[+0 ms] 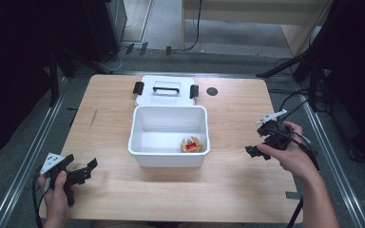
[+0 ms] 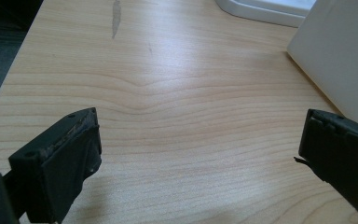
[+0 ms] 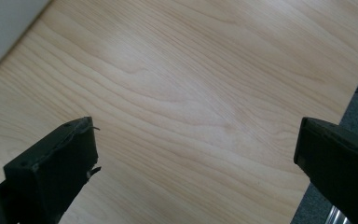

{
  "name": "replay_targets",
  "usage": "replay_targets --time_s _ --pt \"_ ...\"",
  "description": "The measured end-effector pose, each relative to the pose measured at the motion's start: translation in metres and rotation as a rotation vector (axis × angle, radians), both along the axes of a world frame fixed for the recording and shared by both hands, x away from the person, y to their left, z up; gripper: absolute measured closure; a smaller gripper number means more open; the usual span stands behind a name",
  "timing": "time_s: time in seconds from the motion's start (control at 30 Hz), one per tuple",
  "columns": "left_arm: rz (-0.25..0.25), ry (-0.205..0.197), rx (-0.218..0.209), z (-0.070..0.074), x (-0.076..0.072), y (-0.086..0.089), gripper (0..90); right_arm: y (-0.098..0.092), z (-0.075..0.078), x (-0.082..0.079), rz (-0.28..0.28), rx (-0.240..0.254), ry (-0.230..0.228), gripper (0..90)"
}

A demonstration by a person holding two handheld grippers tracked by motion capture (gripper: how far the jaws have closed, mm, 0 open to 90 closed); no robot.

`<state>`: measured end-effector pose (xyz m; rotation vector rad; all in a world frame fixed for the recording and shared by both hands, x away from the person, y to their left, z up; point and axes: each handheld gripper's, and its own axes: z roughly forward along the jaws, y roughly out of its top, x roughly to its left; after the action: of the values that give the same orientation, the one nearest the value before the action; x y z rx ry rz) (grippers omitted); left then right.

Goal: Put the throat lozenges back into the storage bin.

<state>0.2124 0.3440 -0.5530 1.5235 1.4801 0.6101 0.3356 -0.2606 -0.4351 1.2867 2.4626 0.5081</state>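
Observation:
A white plastic box (image 1: 168, 135) stands open in the middle of the wooden table (image 1: 114, 104). Inside it, at the front right, lies a small round orange and red object (image 1: 191, 144). The box's white lid (image 1: 166, 91) with a black handle and two black clips lies flat just behind it. My left gripper (image 1: 86, 171) is open near the table's front left corner, held over bare wood (image 2: 191, 116); the box wall (image 2: 340, 60) is off to its right. My right gripper (image 1: 257, 138) is open to the right of the box, empty, jaws wide over the wood (image 3: 196, 107).
A small dark round mark (image 1: 212, 91) sits on the table behind the lid, at the right. Metal rails (image 1: 28, 156) run along both sides of the table. Cables and dark stands lie on the floor behind and to the right.

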Motion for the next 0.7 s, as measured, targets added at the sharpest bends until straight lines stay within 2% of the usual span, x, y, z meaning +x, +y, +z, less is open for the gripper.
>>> replay_targets --time_s 0.13,0.3,0.7 --pt "0.001 -0.002 0.001 0.000 0.000 0.000 0.0 -0.015 -0.013 -0.009 -0.044 0.022 -0.046 0.0" --pt "0.001 -0.002 0.001 0.000 0.000 0.000 0.0 -0.028 -0.026 -0.019 -0.070 0.047 -0.076 0.0" --pt "0.001 -0.002 0.002 0.000 0.000 0.000 0.0 -0.044 -0.056 -0.039 -0.131 0.138 -0.163 0.0"
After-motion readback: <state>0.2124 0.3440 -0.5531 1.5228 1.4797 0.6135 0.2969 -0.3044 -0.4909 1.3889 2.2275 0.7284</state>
